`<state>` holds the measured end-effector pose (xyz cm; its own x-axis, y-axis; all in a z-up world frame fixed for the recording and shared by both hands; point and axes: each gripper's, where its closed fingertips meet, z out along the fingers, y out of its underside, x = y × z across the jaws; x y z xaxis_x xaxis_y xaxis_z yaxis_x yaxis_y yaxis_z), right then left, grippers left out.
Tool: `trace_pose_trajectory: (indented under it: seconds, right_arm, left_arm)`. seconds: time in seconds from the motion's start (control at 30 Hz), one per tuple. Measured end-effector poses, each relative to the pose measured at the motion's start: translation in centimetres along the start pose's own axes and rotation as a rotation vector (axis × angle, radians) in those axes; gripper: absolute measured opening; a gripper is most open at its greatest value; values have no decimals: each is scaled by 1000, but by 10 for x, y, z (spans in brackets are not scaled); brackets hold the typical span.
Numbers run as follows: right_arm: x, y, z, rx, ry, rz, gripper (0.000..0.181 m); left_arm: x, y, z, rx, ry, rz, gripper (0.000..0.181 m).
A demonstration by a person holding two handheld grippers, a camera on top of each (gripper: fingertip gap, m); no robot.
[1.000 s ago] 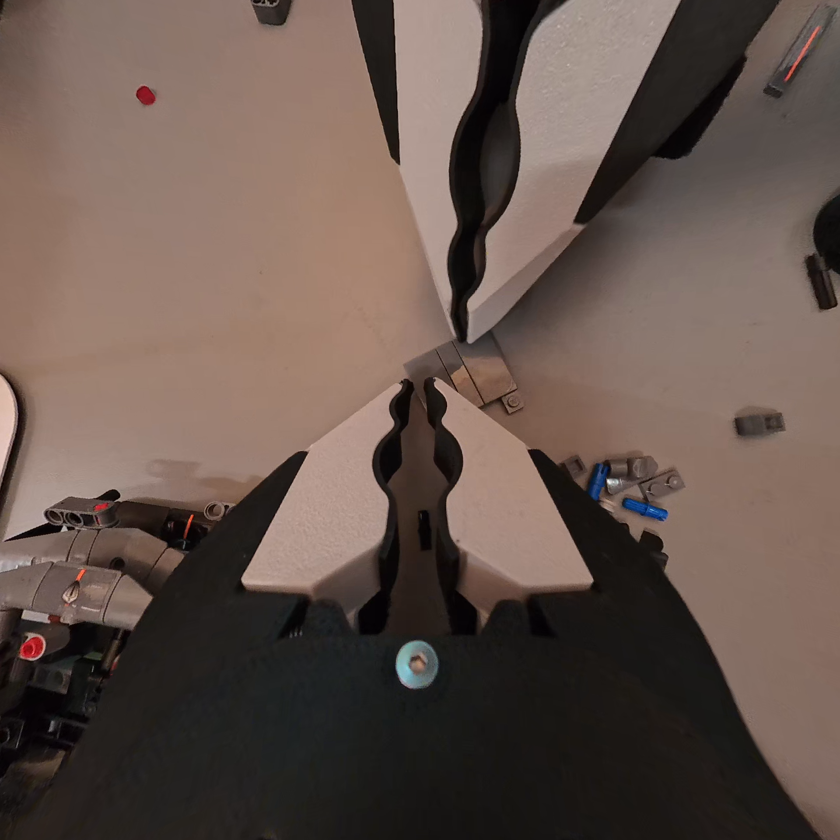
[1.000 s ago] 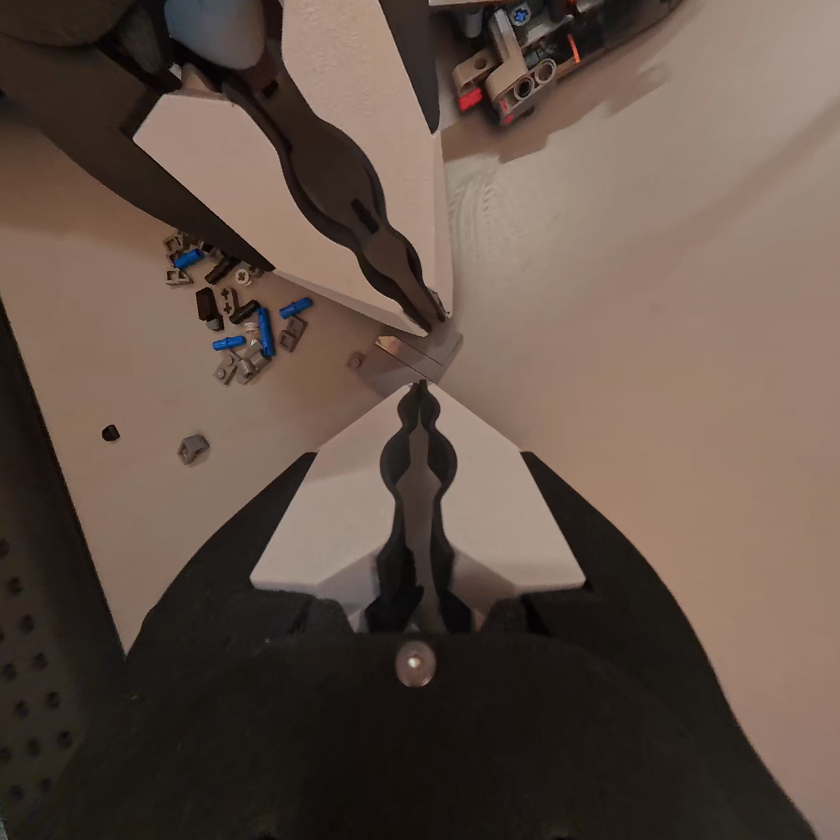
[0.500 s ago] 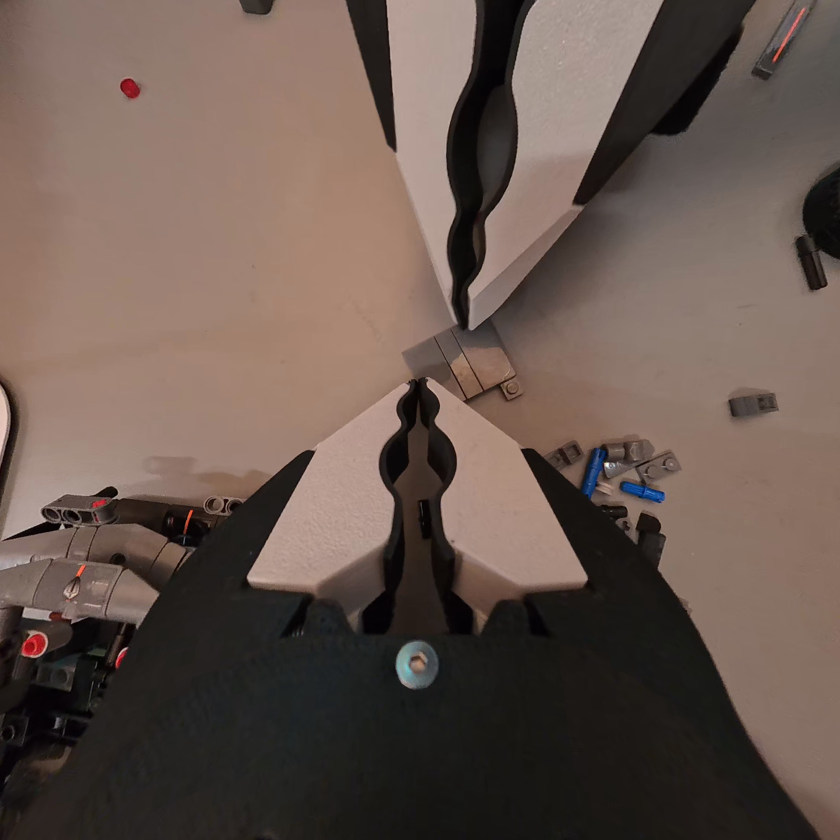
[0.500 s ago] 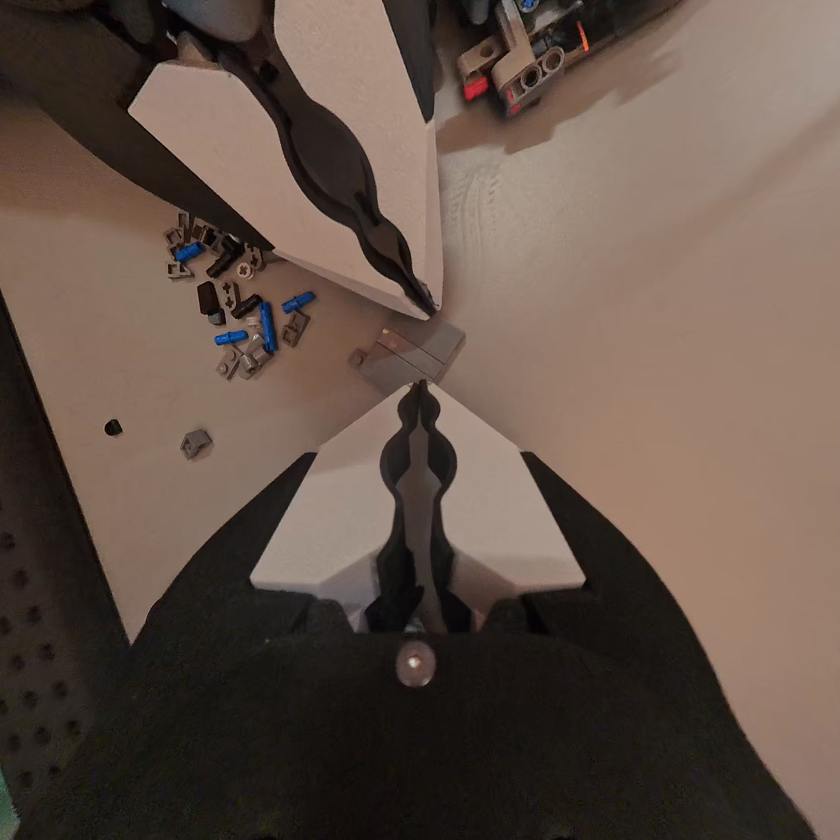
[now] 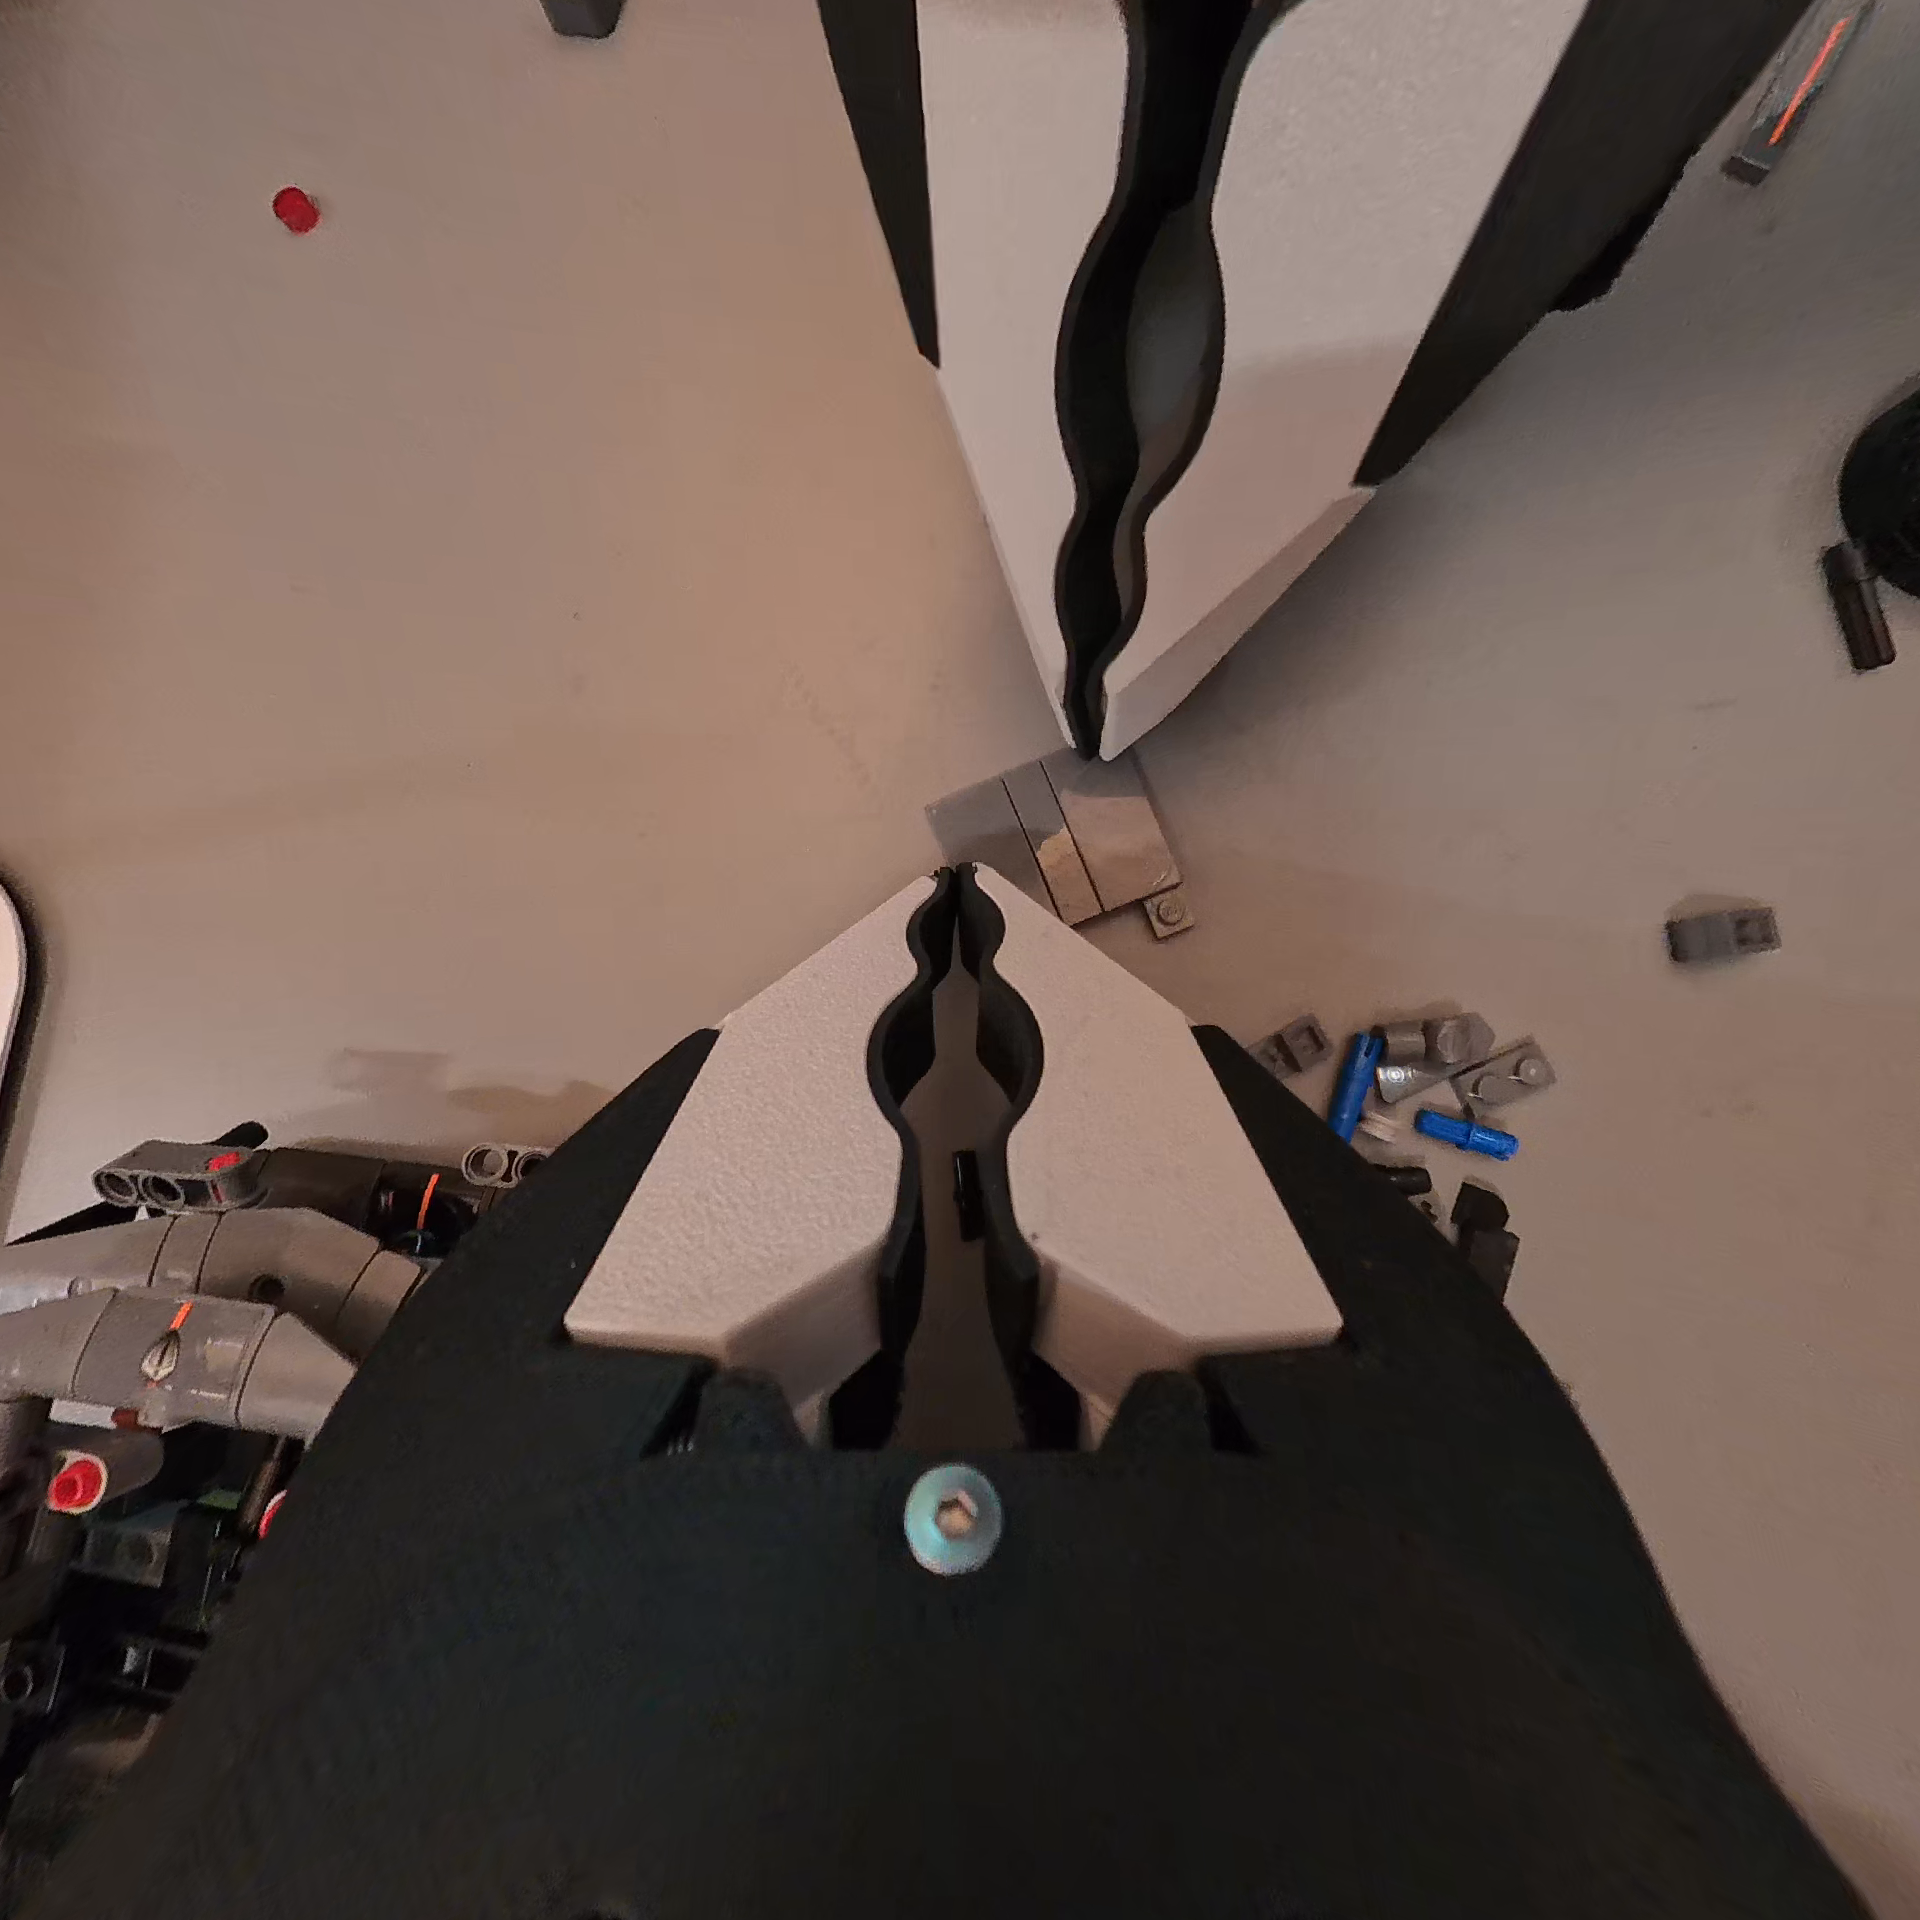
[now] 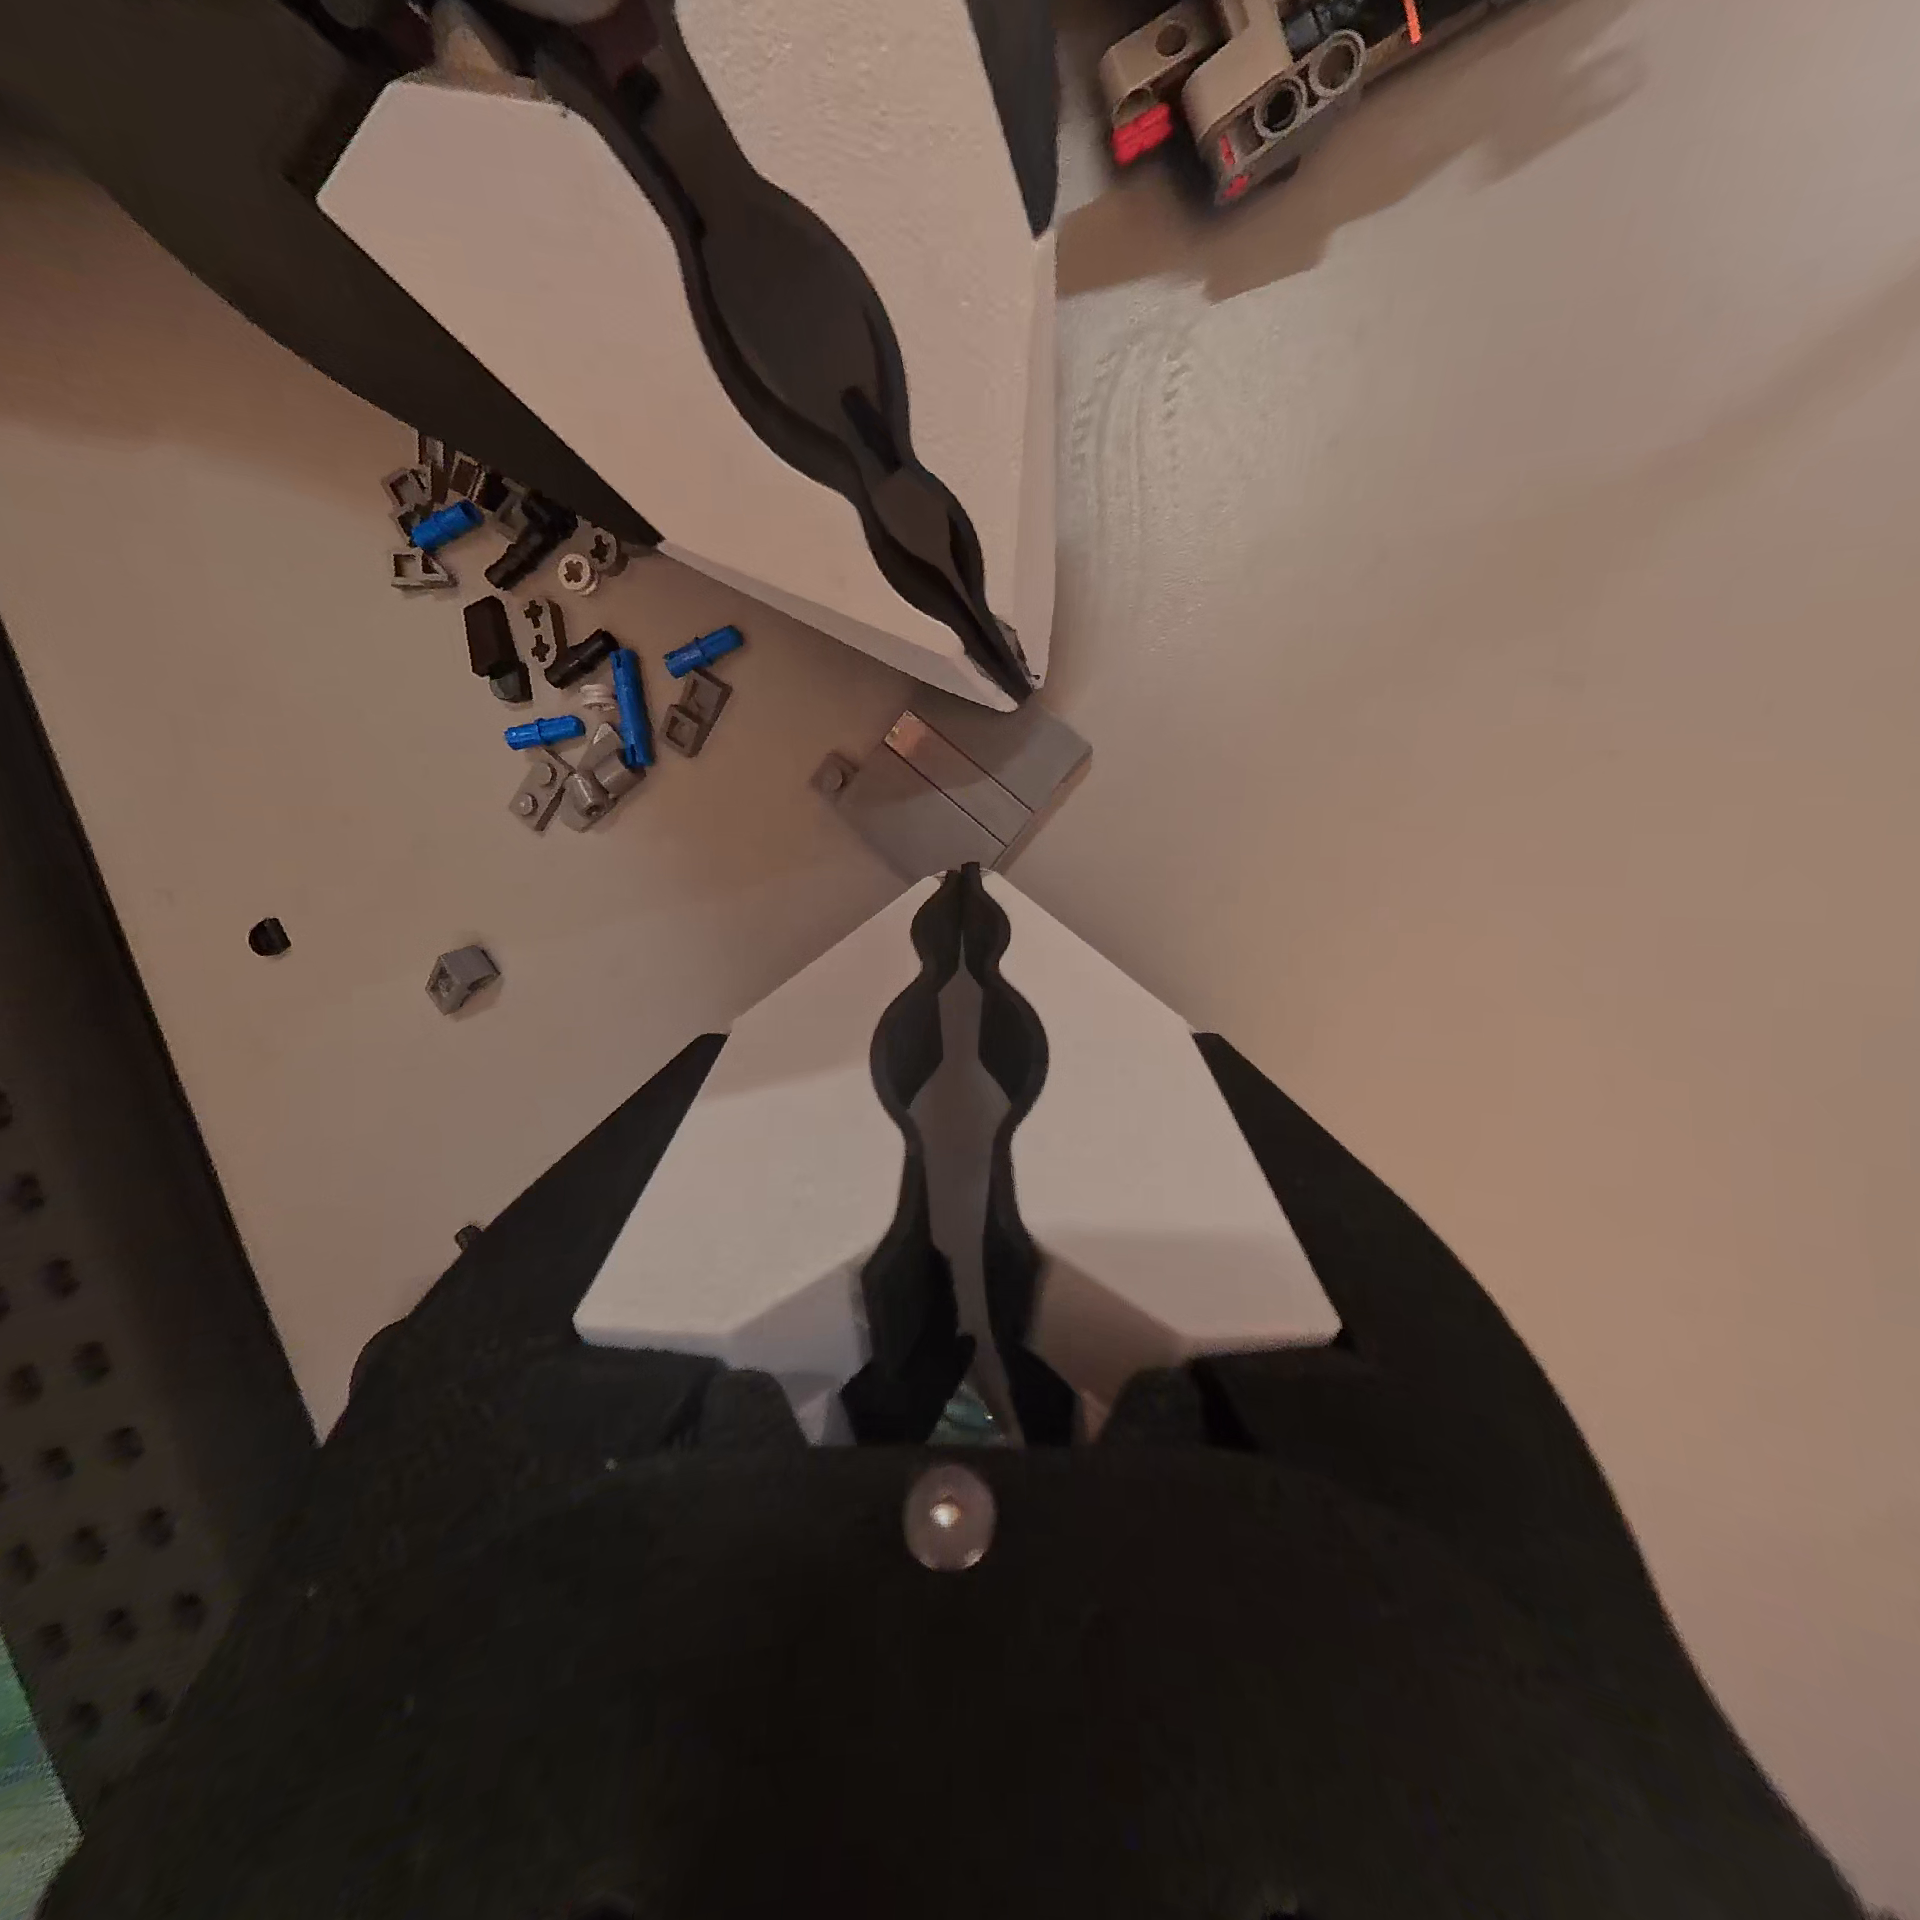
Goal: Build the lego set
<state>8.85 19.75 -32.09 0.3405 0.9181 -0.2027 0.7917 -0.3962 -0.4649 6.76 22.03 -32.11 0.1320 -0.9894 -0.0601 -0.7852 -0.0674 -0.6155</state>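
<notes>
A flat grey lego assembly of tiles (image 5: 1060, 842) lies on the pale table (image 5: 520, 623) between my two grippers. A small grey stud plate (image 5: 1169, 914) sticks out at its corner. My left gripper (image 5: 954, 873) is shut, its tips at the assembly's near left corner. My right gripper (image 5: 1086, 743) comes in from the top, shut, tips touching the assembly's far edge. In the right wrist view the right gripper (image 6: 966, 878) is shut at the near edge of the assembly (image 6: 977, 790), and the left gripper (image 6: 1013, 681) sits at its far side. Neither gripper holds a piece.
A heap of small blue pins and grey and black parts (image 5: 1434, 1081) (image 6: 582, 665) lies beside the assembly. A partly built grey and black model (image 5: 156, 1330) (image 6: 1247, 94) stands near the left gripper. A loose grey slope (image 5: 1720, 935) (image 6: 462, 977), a red stud (image 5: 295, 208) and a black perforated board (image 6: 83, 1455) are also in view. Both grippers' tips are close together, under 4 cm apart.
My left gripper's jaws, slightly apart at the assembly's corner a second ago, have closed. The right gripper stays shut at the far edge. The assembly has barely moved.
</notes>
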Motion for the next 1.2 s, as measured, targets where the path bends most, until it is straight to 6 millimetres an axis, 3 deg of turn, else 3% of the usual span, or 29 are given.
trace_pose_trajectory:
  seconds: [0.2,0.4,0.6,1.2]
  right_arm:
    - [-2,-2,1,8,17,-8,0]
    - [-5,7,-12,-40,-1,-43,0]
    - [-13,17,-1,-111,-35,-72,0]
    - [17,-1,3,-15,143,-55,0]
  left_arm:
    - [-3,0,0,1,-8,-3,0]
    - [-11,4,-1,-1,-34,-19,0]
    - [-9,8,1,-41,-49,18,0]
    - [-2,14,-3,-55,34,-30,0]
